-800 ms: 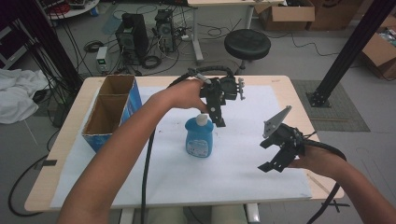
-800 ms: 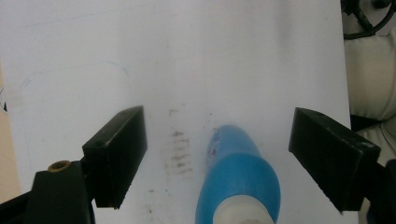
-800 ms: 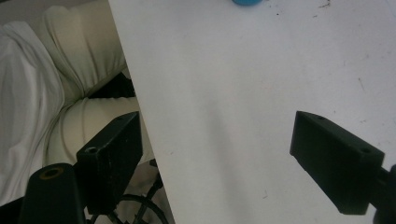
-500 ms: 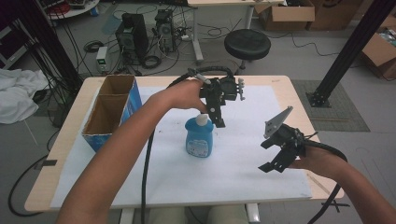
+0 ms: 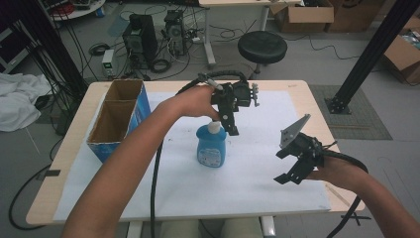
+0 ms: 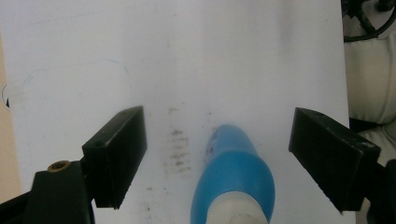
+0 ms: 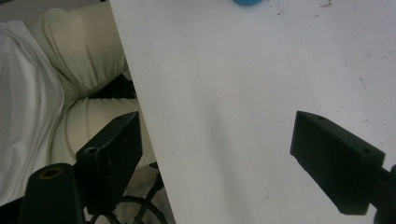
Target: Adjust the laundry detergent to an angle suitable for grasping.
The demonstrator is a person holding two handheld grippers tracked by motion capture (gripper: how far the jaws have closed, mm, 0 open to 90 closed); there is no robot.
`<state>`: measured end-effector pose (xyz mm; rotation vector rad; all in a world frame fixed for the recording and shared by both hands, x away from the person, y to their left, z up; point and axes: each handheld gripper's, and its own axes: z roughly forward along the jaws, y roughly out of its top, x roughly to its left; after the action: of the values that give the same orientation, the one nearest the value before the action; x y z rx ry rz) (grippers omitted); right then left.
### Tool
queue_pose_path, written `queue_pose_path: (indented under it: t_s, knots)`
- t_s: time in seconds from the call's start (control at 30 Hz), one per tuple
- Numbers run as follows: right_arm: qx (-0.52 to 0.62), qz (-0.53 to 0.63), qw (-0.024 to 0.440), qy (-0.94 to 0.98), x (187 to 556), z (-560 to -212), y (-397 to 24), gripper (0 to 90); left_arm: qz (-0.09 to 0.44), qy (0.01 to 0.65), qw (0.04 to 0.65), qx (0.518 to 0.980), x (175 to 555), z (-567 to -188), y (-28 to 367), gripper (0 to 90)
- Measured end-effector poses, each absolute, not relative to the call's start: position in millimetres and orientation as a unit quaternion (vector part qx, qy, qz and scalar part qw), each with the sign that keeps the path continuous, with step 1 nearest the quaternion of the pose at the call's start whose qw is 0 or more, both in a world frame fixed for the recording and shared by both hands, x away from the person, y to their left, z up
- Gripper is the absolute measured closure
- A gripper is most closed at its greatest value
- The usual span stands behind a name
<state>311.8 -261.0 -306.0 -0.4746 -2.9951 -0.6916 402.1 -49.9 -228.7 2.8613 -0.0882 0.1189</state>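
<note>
No text is showing clearly enough to be read: the label on the blue bottle standing on the counter's white sheet is appearing only as a pale blur, its words and brand too small to make out.

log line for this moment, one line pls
left gripper: open, jaws either side of blue bottle top, no contact | right gripper: open, empty, above white sheet | cardboard box: table's left

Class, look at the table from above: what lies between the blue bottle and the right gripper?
Nothing: in the high view only bare white sheet separates the blue bottle from the open right gripper.
</note>
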Motion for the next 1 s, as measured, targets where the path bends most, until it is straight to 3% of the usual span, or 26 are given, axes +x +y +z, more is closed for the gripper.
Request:
queue_pose_path:
  t_s: [1.0]
  knots:
    - [-0.154, -0.223, 0.012, -0.963, 310.1, -304.1, -259.0, 16.7, 0.046, -0.024, 0.156, 0.986, 392.0, -216.0, -33.2, 20.1]
